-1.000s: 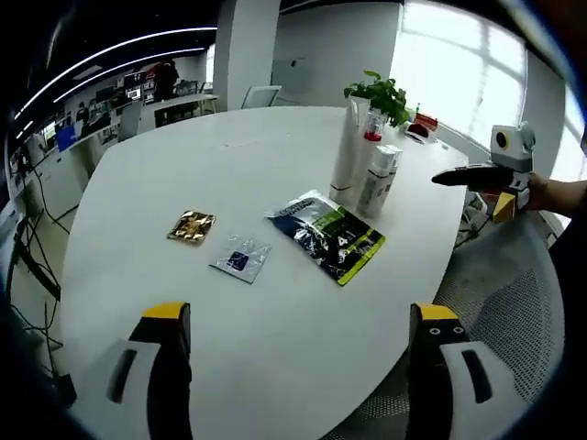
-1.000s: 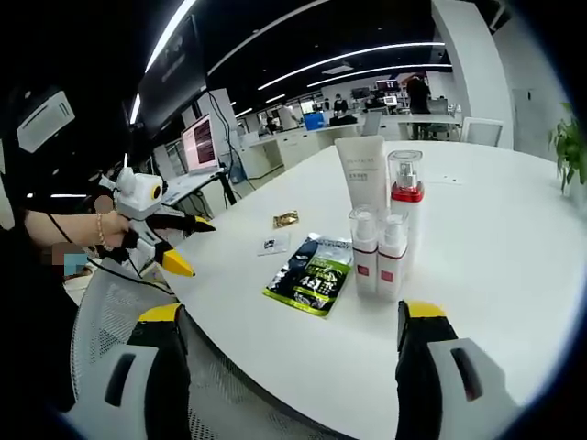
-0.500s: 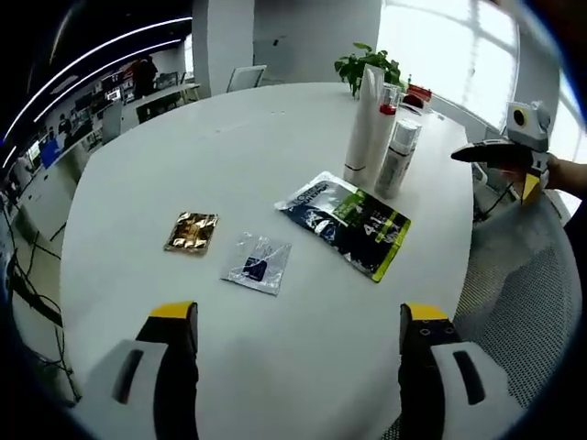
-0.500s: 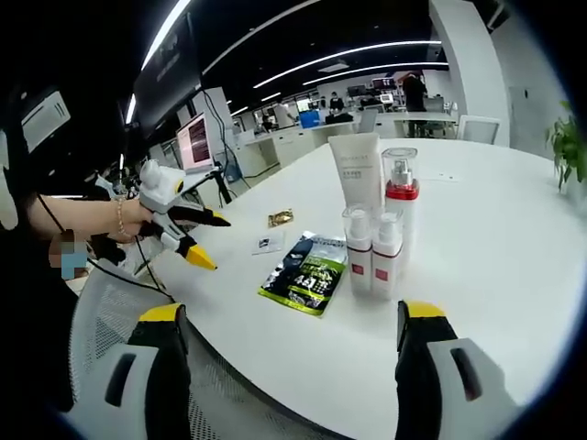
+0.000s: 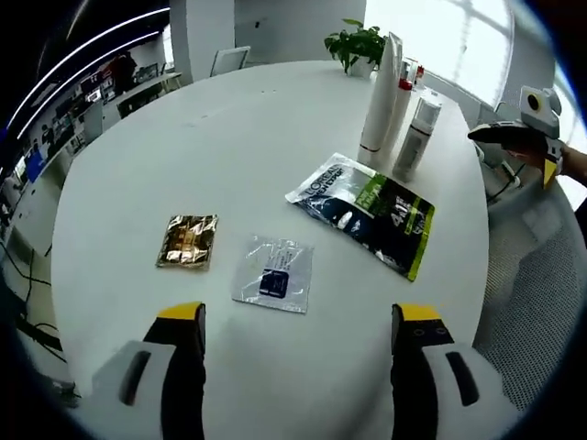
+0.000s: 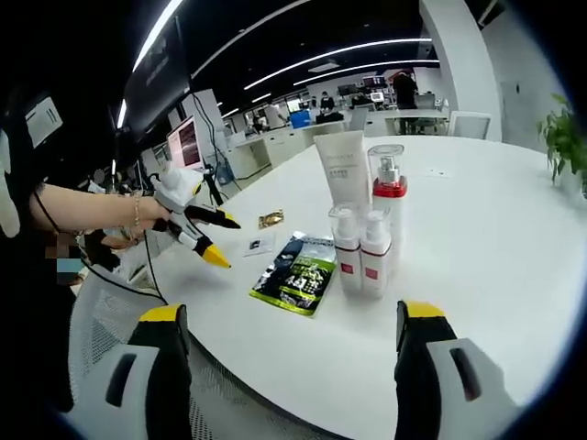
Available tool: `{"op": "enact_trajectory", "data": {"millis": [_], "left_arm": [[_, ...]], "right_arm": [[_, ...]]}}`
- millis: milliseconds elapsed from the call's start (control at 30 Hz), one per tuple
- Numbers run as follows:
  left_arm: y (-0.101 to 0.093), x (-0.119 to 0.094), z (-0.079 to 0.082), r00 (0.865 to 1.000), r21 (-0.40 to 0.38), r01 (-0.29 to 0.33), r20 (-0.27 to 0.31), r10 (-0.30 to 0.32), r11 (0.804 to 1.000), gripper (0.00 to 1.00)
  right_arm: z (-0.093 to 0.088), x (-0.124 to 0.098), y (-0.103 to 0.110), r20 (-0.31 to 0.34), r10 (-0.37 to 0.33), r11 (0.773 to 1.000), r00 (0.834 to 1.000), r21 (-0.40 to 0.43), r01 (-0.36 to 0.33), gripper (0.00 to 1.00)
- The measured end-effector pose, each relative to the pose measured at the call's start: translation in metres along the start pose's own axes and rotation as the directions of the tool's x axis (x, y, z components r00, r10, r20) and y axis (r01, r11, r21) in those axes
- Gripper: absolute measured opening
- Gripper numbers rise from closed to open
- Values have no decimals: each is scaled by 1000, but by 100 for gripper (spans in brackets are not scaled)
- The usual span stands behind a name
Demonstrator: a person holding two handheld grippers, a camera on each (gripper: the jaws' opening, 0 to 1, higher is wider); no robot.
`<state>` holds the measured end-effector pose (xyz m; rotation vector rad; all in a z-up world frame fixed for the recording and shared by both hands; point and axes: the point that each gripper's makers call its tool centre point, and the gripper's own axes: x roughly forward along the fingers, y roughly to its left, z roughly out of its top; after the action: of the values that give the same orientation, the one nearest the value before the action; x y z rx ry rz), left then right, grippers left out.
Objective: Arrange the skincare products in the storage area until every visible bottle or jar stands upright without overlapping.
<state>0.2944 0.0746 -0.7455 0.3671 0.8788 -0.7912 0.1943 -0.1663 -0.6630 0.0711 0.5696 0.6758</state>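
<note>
On white round worktop (image 5: 138, 156), flat dark-green foil sachet (image 5: 365, 212) lies ahead-right of left tool (image 5: 295, 316), long axis diagonal; right tool (image 6: 292, 316) nearer upright white bottles (image 6: 359, 249). Both tools spread, empty.

bright daylight floods in from the windows (image 5: 459, 41), washing them out to white and putting a soft sheen on the counter (image 5: 229, 156). ceiling light strips (image 6: 348, 69) glow in a dimmer office background. shadows are faint. fisheye bending curves the edges; both views stay fairly sharp, softening outward.
</note>
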Motion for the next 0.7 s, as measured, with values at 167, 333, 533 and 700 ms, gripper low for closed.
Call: {"op": "enact_trajectory", "data": {"millis": [167, 333, 533, 700], "left_arm": [[3, 9, 3, 1000, 30, 7, -31, -6, 1000, 72], [11, 18, 1, 998, 48, 20, -59, -18, 999, 70], [19, 22, 0, 995, 74, 31, -92, -24, 997, 63], [20, 26, -1, 993, 109, 46, -116, -33, 993, 56]], "right_arm": [[-1, 0, -3, -4, -10, 1000, 1000, 8, 11, 93], [-2, 0, -3, -10, -15, 1000, 1000, 11, 15, 93], [-4, 0, -5, -13, -23, 1000, 1000, 16, 23, 93], [-4, 0, -5, -16, -27, 999, 1000, 18, 27, 93]]}}
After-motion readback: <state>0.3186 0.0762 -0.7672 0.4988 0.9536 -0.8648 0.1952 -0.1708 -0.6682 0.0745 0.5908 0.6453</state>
